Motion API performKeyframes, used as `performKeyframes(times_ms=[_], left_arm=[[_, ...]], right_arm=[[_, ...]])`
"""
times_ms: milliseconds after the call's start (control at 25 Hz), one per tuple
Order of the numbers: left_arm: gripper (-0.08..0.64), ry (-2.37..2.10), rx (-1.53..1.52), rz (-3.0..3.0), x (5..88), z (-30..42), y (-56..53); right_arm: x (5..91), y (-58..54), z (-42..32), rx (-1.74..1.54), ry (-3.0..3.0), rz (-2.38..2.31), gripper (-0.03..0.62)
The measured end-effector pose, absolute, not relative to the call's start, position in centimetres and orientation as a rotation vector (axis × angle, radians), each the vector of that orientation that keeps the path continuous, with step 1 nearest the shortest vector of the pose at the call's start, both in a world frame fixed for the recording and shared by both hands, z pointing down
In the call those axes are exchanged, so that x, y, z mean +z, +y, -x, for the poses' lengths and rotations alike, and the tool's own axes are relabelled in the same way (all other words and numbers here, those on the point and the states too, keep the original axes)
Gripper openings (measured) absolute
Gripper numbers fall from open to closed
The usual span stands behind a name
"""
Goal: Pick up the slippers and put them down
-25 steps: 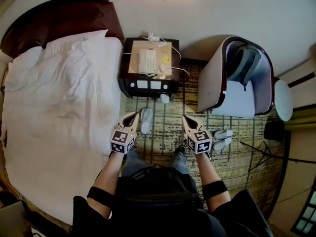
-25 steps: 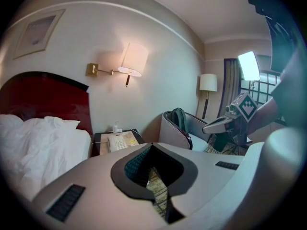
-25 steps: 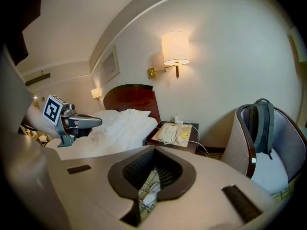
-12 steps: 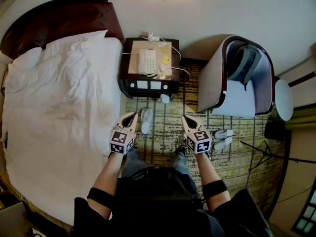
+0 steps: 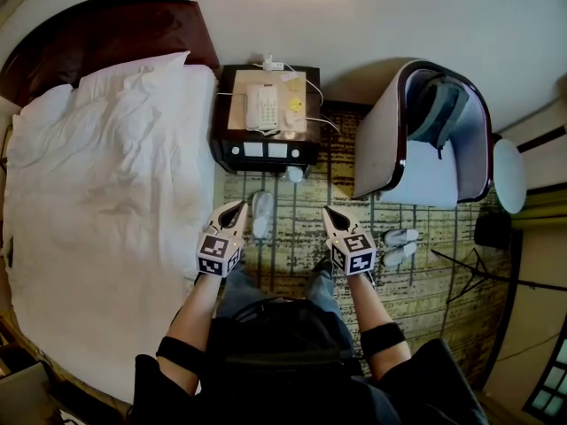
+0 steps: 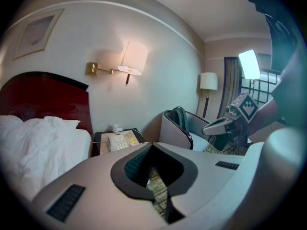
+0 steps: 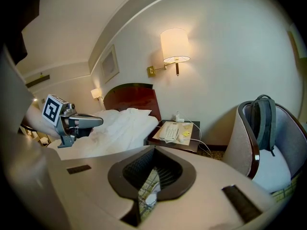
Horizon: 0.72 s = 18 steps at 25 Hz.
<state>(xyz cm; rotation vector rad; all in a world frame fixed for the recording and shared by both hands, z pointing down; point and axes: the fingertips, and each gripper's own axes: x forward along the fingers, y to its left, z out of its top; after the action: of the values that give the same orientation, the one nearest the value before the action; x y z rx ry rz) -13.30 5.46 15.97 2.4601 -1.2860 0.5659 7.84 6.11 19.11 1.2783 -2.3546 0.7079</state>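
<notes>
1 white slipper lies flat on the patterned carpet, toe toward the nightstand. 2 more white slippers lie side by side, near the armchair.

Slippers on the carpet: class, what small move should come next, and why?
Probably open the left gripper and lower it toward the white slipper just beside its tip. Both grippers are shut and empty above the carpet, and that slipper lies nearest; the other pair lies beyond the right gripper.
</notes>
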Motion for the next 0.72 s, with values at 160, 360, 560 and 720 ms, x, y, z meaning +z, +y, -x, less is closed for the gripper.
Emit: performKeyframes(times_ms=[160,360,560,720], left_arm=[[0.003,-1.279,0.57,-2.447,16.4,13.3,5.7],[0.003,-1.259,0.582,-2.409,17.9,13.3,5.9],[0.041,-1.187,0.604,-2.329,20.9,13.8,6.6],[0.134,-1.088,0.643,-2.278,24.6,13.8,7.1]], right_arm=[[19.6,6.4,-7.7,0.719,-2.351,-1.272,0.001],[20.9,6.4,-7.3,0.744,-2.345,-1.257,0.001],[23.9,6.7,-5.2,0.786,-2.334,-1.213,0.0],[26.9,6.3,-3.2,0.832,-2.318,-1.211,0.0]])
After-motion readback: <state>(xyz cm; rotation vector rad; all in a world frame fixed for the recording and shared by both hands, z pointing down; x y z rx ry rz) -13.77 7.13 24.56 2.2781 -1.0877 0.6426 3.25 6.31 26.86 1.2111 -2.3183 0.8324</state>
